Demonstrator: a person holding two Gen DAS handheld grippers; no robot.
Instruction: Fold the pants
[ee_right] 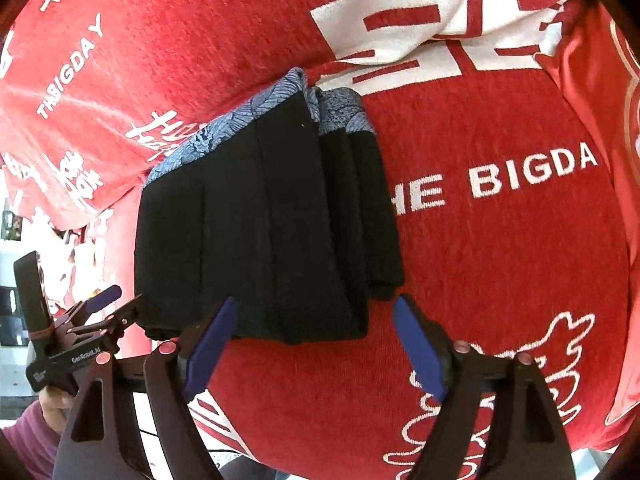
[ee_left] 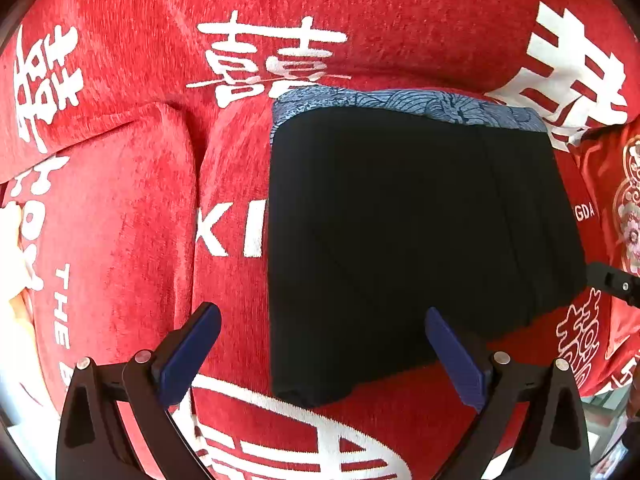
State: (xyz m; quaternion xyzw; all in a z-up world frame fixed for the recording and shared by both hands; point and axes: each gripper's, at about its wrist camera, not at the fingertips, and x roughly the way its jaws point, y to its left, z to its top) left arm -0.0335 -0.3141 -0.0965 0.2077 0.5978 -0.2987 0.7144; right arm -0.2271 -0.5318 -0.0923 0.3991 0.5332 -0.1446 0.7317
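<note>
The black pants (ee_left: pixel 420 232) lie folded into a compact rectangle on the red cloth, with a blue-grey patterned band (ee_left: pixel 400 102) along the far edge. In the right wrist view the pants (ee_right: pixel 272 232) show several stacked folded layers. My left gripper (ee_left: pixel 322 320) is open and empty, just in front of the near edge of the pants. My right gripper (ee_right: pixel 314 312) is open and empty at the near right corner of the pants. The left gripper also shows in the right wrist view (ee_right: pixel 104 300), at the pants' left corner.
A red plush cloth (ee_right: pixel 500 240) with white characters and lettering covers the surface. A ridge of bunched red cloth (ee_left: pixel 120 208) runs on the left. A red embroidered fabric (ee_left: pixel 624 200) lies at the right edge. A person's hand (ee_right: pixel 56 404) holds the left gripper.
</note>
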